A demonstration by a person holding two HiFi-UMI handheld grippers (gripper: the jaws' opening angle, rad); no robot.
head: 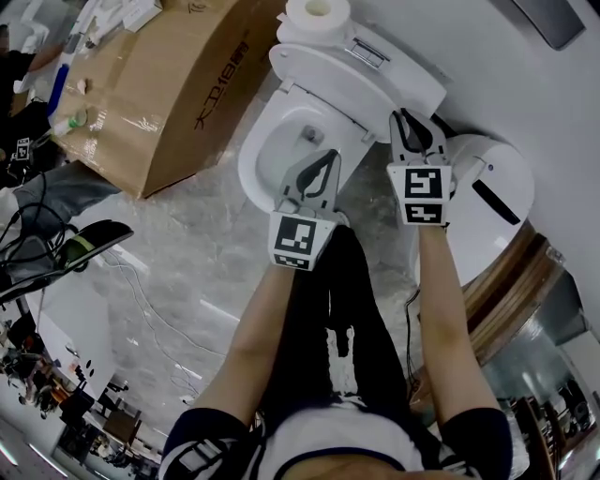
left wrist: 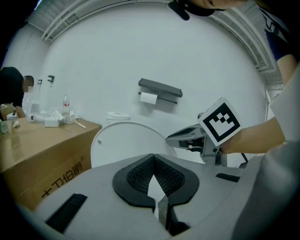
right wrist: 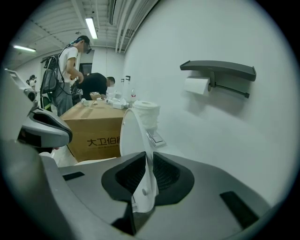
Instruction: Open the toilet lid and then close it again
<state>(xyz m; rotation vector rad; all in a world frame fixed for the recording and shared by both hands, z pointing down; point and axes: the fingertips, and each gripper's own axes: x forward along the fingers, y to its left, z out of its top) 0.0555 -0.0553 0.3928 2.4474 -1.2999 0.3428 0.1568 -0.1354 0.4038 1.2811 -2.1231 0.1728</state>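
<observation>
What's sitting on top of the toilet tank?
A white toilet paper roll stands on the tank, beside a metal flush button. Whatever lies under the roll is covered.

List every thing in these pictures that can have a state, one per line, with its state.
toilet lid: raised upright, edge clamped by the right tool
right tool: shut on the toilet lid
left tool: shut, nothing in it
toilet bowl: uncovered
cardboard box: closed, small items on top
</observation>
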